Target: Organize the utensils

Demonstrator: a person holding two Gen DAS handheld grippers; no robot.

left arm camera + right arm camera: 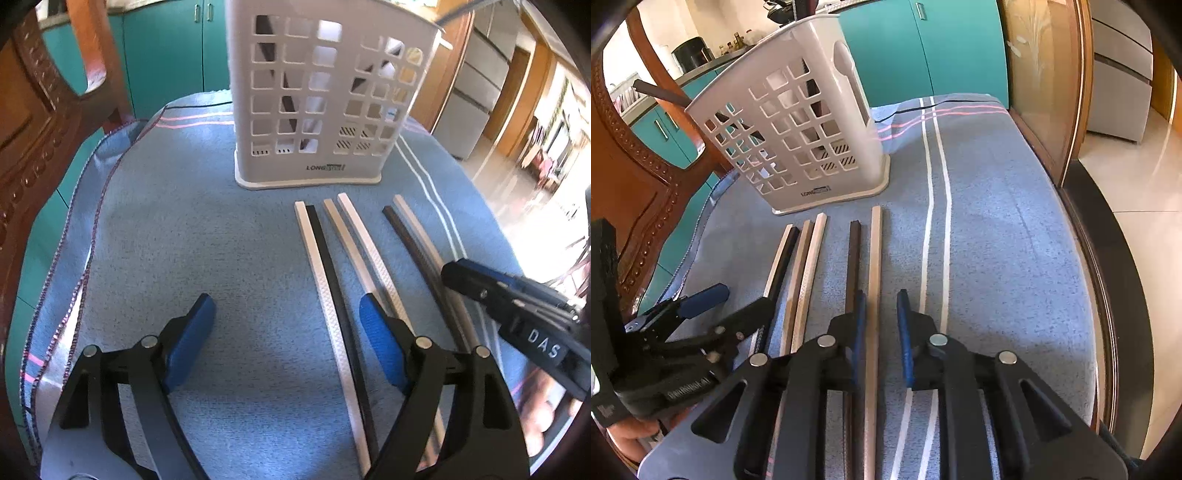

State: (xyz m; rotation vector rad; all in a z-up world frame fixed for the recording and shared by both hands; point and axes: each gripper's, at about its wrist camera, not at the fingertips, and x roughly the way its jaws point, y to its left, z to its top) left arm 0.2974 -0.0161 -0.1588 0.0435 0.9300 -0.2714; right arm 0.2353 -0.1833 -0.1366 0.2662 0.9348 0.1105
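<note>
Several chopsticks lie side by side on a blue cloth (221, 240): a white and black pair (325, 280), two pale ones (354, 243), and a dark and grey pair (417, 236). A white perforated utensil holder (325, 99) stands behind them with some sticks inside. My left gripper (286, 325) is open, low over the cloth left of the chopsticks, its right finger by the pale ones. My right gripper (881, 325) is open, its fingers either side of the rightmost pale chopstick (875, 251). The holder (798, 140) shows tilted in the right wrist view.
A carved wooden chair (40, 122) stands at the left table edge. Teal cabinets (166, 48) are behind the holder. The table's right edge (1108, 280) drops to a tiled floor. The right gripper (509, 295) appears in the left wrist view, the left gripper (731, 306) in the right.
</note>
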